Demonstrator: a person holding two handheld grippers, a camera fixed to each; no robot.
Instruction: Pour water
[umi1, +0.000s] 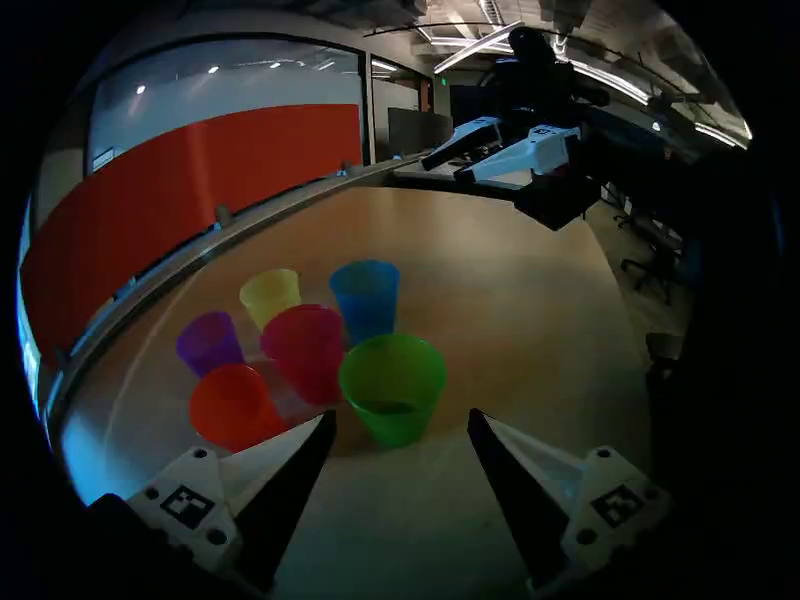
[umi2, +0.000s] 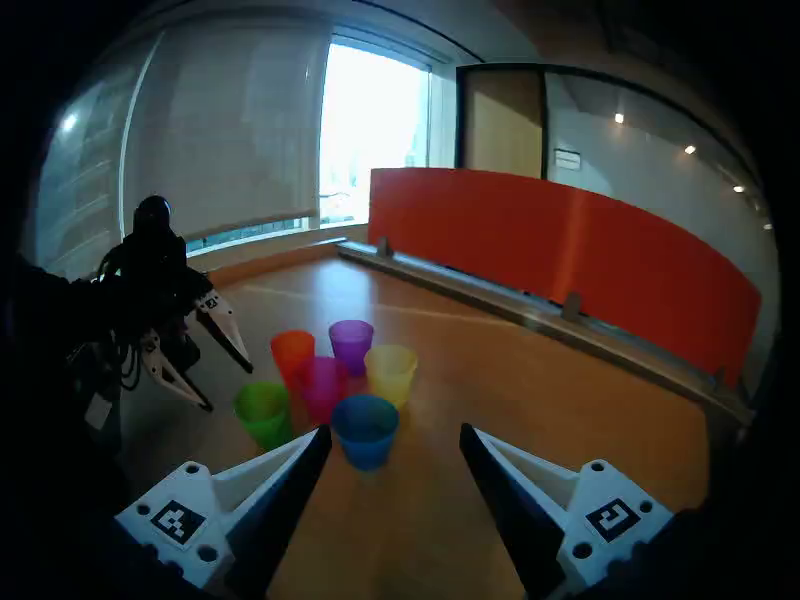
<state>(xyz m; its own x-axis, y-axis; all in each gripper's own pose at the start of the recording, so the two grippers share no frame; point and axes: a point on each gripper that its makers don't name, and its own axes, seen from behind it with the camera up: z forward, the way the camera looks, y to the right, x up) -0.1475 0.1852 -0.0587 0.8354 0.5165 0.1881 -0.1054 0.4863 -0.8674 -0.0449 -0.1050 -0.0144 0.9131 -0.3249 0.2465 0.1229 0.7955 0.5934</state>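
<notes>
Six plastic cups stand upright in a tight cluster on the wooden table (umi1: 520, 300): green (umi1: 392, 385), magenta (umi1: 305, 350), blue (umi1: 365, 298), yellow (umi1: 270, 295), purple (umi1: 210, 342) and orange (umi1: 233, 405). My left gripper (umi1: 400, 415) is open just in front of the green cup, with nothing between its fingers. Across the table, my right gripper (umi1: 445, 170) hangs in the air. In the right gripper view, my right gripper (umi2: 395, 430) is open, with the blue cup (umi2: 365, 430) just beyond its left finger. The green cup (umi2: 263, 412) stands beside my left gripper (umi2: 230, 388).
An orange partition (umi1: 200, 190) with a metal rail (umi2: 540, 305) runs along one table edge. Office chairs (umi1: 650, 270) stand past the far right edge. Bare tabletop (umi2: 560, 400) stretches to the right of the cups. A bright window (umi2: 370, 130) lies beyond.
</notes>
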